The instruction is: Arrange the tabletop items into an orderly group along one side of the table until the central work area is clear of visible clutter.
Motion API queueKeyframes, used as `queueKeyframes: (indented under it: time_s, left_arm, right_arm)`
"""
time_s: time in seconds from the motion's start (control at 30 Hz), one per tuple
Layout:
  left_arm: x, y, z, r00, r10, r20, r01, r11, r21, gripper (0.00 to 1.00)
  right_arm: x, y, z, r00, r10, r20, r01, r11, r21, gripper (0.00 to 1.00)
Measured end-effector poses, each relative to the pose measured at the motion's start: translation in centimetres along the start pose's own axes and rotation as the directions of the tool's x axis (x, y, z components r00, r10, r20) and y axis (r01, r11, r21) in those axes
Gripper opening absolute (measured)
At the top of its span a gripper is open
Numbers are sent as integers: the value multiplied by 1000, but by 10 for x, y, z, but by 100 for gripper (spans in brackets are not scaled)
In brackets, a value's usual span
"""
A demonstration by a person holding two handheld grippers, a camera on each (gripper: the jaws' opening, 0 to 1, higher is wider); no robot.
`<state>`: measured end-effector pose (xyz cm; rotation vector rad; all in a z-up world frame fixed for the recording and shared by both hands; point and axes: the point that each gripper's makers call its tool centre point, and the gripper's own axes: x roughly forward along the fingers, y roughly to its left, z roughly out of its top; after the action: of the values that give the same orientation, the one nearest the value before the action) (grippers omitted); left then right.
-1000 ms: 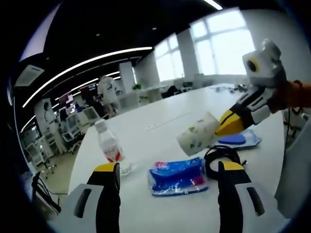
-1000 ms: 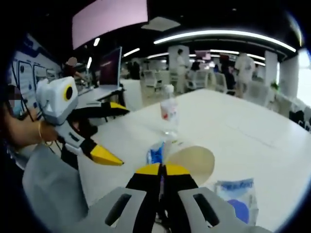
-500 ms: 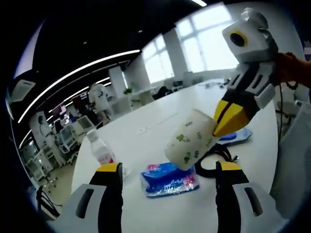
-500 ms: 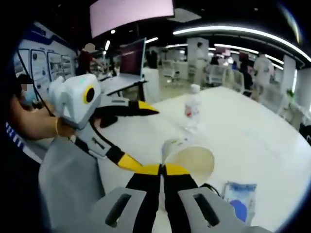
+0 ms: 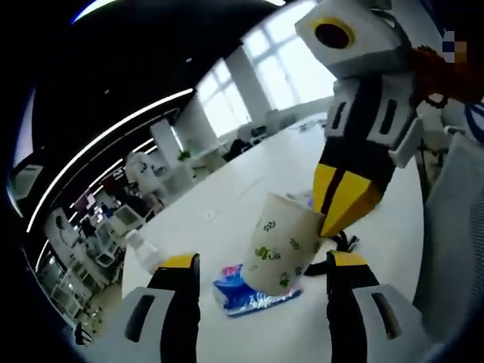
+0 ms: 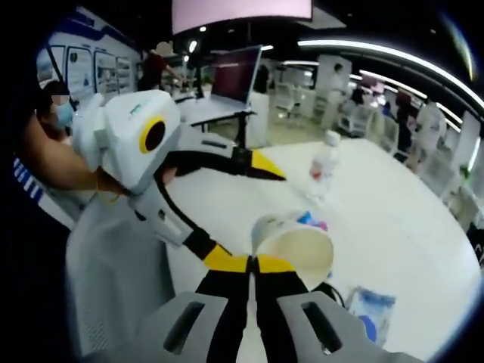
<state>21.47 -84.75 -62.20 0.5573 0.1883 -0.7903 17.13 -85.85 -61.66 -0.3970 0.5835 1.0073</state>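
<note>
A white paper cup (image 5: 276,246) printed with green leaves hangs in the air above the white table (image 5: 249,189). My right gripper (image 5: 340,215) comes down from the upper right and is shut on the cup's rim. In the right gripper view the same shut jaws (image 6: 249,265) pinch the rim of the cup (image 6: 295,246), whose mouth faces the camera. My left gripper (image 5: 262,259) stands open, and the cup shows between its two jaws. It appears from the left as the left gripper (image 6: 249,215), its jaws spread, with the tips close to the cup.
A blue packet (image 5: 234,291) and a black cable (image 5: 344,242) lie on the table under the cup. A small water bottle (image 5: 144,253) stands further left, also seen as the bottle (image 6: 324,170). A clear pouch (image 6: 370,310) lies near the table edge. A grey chair back (image 6: 113,265) is close.
The right gripper has brought the cup closer and more upright, now between the left gripper's jaws. Both views have shifted with the hands. The left gripper stays open.
</note>
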Motion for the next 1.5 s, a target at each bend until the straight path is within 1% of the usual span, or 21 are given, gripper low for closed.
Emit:
queueKeyframes:
  time_s: [0.03, 0.1, 0.17, 0.33, 0.43, 0.5, 0.57, 0.67, 0.73, 0.87, 0.97, 1.1, 1.2, 1.27, 1.4, 1.5]
  left_arm:
    - [0, -2, 0, 1000, -4, -2, 4, 1000, 19, 61]
    - [0, -8, 2, 1000, -17, -2, 17, 996, 82, 59]
    - [0, -12, 4, 1000, -21, -2, 21, 992, 127, 56]
    - [1, -18, 3, 1000, -26, -17, 28, 981, 190, 55]
    - [0, -22, 3, 999, -36, -18, 39, 979, 202, 52]
    - [0, -23, 2, 999, -30, -34, 37, 967, 250, 52]
    - [0, -28, 2, 998, -38, -44, 49, 954, 295, 50]
    - [0, -31, 1, 998, -45, -50, 58, 953, 298, 48]
    - [0, -32, 0, 997, -48, -54, 61, 956, 288, 48]
    - [1, -34, -3, 996, -62, -67, 77, 963, 260, 45]
    - [1, -35, -4, 995, -63, -74, 81, 959, 270, 44]
    - [3, -36, -5, 994, -63, -88, 86, 955, 283, 42]
    - [3, -38, -6, 993, -69, -93, 93, 954, 284, 40]
    - [4, -39, -8, 993, -70, -97, 96, 950, 296, 40]
    - [4, -40, -10, 992, -70, -108, 99, 951, 294, 38]
    - [5, -40, -11, 992, -67, -111, 96, 952, 289, 38]
  right_arm:
    - [0, 1, 0, 1000, 3, 0, -3, 1000, -5, 0]
    - [0, 2, -4, 1000, 8, -26, -9, 1000, -7, 0]
    - [0, 3, -7, 999, 7, -45, -8, 1000, -15, 0]
    - [-1, 10, -11, 997, 29, -74, -32, 999, -40, 0]
    - [-1, 13, -14, 995, 37, -94, -43, 997, -60, 0]
    - [-1, 15, -15, 993, 41, -110, -50, 996, -79, 0]
    - [-1, 17, -16, 991, 51, -121, -63, 993, -103, 0]
    - [-1, 20, -19, 988, 52, -145, -76, 984, -164, 0]
    - [-1, 23, -20, 986, 55, -158, -86, 975, -203, 0]
    - [-2, 24, -22, 984, 57, -169, -96, 967, -238, 0]
    - [-2, 24, -21, 983, 60, -174, -108, 955, -278, 0]
    - [-1, 23, -23, 981, 61, -182, -112, 953, -283, 0]
    - [-1, 24, -23, 979, 69, -192, -125, 945, -302, 0]
    - [-1, 26, -23, 978, 79, -194, -138, 939, -314, 0]
    - [-1, 27, -24, 976, 87, -200, -151, 930, -335, 0]
    - [0, 27, -24, 975, 87, -205, -154, 928, -338, 0]
